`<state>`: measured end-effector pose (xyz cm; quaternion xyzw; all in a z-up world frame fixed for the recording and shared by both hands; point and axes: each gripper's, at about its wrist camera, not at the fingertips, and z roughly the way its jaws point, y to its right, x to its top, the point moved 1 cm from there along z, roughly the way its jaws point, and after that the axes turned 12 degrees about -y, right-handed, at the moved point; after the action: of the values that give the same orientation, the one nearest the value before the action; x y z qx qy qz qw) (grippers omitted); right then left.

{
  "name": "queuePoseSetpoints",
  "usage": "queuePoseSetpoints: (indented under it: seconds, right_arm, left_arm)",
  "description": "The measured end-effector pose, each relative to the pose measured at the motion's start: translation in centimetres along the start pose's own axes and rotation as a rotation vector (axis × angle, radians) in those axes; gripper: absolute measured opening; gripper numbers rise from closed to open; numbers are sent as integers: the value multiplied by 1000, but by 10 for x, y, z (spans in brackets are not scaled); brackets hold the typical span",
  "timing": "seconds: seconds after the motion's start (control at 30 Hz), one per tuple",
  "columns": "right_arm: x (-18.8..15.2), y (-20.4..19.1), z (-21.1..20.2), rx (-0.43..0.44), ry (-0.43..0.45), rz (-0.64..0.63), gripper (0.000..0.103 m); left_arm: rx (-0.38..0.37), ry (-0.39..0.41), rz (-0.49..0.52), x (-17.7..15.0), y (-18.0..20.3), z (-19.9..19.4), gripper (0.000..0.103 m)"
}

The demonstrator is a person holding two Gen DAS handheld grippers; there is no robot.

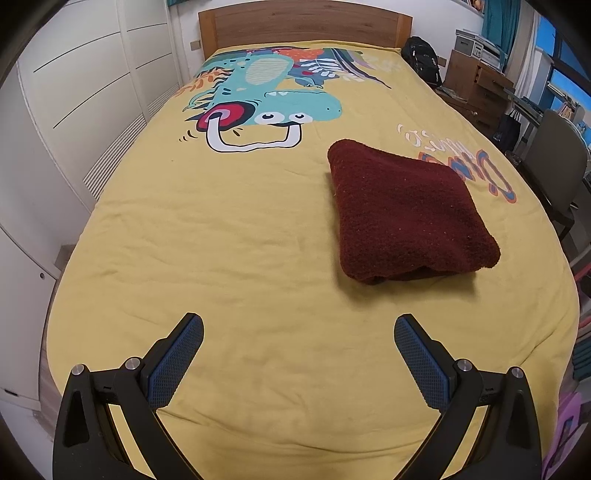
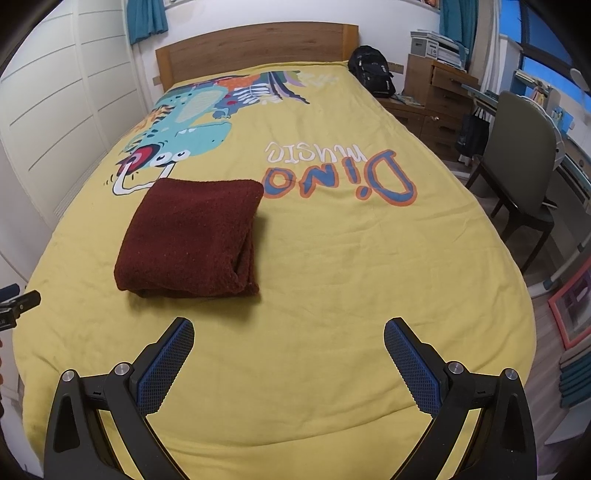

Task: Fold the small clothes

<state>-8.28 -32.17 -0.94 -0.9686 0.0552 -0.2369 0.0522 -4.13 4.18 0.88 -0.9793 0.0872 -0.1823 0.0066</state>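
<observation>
A dark red fleece garment (image 1: 406, 210) lies folded into a thick rectangle on the yellow bedspread (image 1: 240, 258). In the left wrist view it is ahead and to the right of my left gripper (image 1: 299, 325), which is open and empty above the bed. In the right wrist view the garment (image 2: 192, 236) is ahead and to the left of my right gripper (image 2: 288, 328), which is also open and empty. Neither gripper touches the garment. A part of the left gripper (image 2: 18, 302) shows at the left edge of the right wrist view.
The bedspread (image 2: 332, 277) has a dinosaur print (image 1: 266, 103) and "Dino music" lettering (image 2: 340, 173). A wooden headboard (image 1: 303, 26) is at the far end. White wardrobes (image 1: 74, 92) stand on the left. A black backpack (image 2: 371, 70), drawers (image 2: 439, 99) and a chair (image 2: 524, 166) stand on the right.
</observation>
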Motion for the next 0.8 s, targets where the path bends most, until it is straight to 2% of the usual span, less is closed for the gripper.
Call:
queuePoseSetpoints:
  seconds: [0.8]
  right_arm:
    - [-1, 2, 7, 1, -29, -17, 103]
  left_arm:
    - [15, -29, 4, 0, -1, 10, 102]
